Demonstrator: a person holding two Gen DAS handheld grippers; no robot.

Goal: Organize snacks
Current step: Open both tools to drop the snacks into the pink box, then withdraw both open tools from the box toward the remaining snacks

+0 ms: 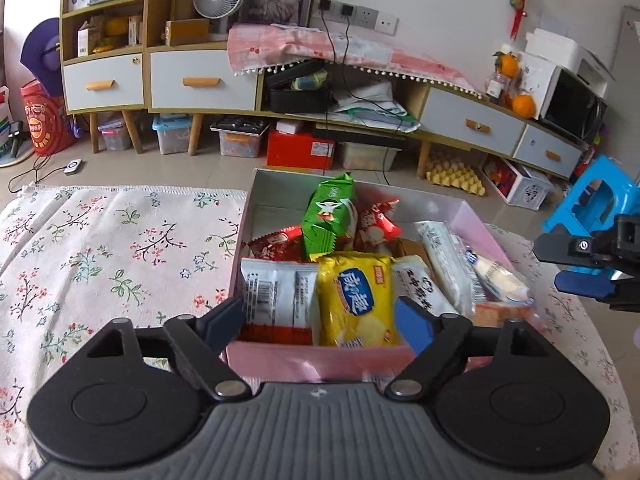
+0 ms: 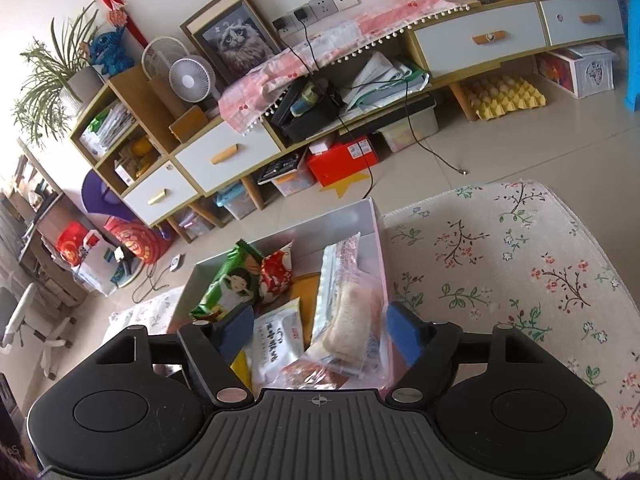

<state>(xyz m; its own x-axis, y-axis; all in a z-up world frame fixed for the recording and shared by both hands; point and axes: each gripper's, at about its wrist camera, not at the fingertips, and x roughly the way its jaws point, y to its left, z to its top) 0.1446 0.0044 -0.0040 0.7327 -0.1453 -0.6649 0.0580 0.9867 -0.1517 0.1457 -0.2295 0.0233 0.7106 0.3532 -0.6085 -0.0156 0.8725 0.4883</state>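
Note:
A pink box [image 1: 320,360] stands on the floral cloth and holds several snack packets. Among them are a yellow packet [image 1: 356,300], a white one with a barcode [image 1: 276,296] and a green one [image 1: 328,216] propped upright. My left gripper [image 1: 320,324] hovers open over the box's near wall, its fingers apart above the yellow and white packets. My right gripper [image 2: 320,334] is open over the box's other end [image 2: 380,248]. A clear-wrapped bread packet [image 2: 348,320] lies between its pads, which do not press on it. It also shows at the right edge of the left wrist view [image 1: 560,266].
The floral cloth [image 1: 100,248] spreads to both sides of the box. Beyond the table is tiled floor with a long low cabinet [image 1: 200,80], storage boxes under it, a red box [image 1: 300,148], a yellow egg tray [image 1: 456,176] and a blue stool [image 1: 592,204].

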